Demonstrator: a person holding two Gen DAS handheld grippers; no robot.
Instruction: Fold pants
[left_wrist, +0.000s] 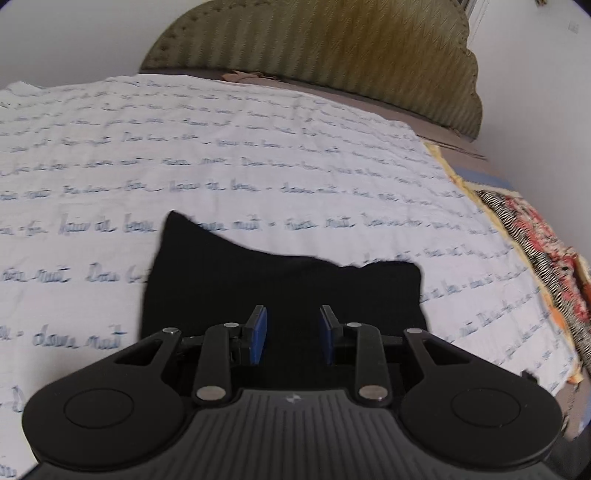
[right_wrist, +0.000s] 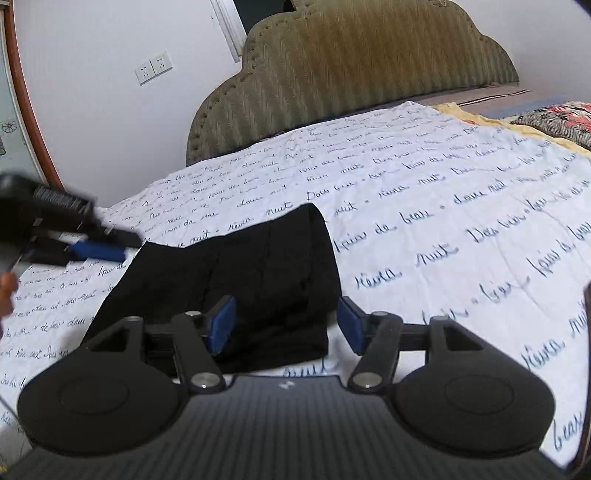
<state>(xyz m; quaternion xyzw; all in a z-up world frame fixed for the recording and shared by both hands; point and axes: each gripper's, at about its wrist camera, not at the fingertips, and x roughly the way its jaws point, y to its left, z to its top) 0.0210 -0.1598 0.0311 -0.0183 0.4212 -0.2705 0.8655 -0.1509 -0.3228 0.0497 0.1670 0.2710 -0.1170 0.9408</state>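
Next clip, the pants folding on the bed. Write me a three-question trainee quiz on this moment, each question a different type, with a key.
1. True or false: the right claw is shut on the black pants.
2. Multiple choice: the pants lie on A) a bare wooden floor, B) a white bedspread with blue script, C) a chair.
3. Fill in: behind the bed stands a padded olive ___.

Key: 1 false, both it and the left claw are open. 2 B. 3 headboard.
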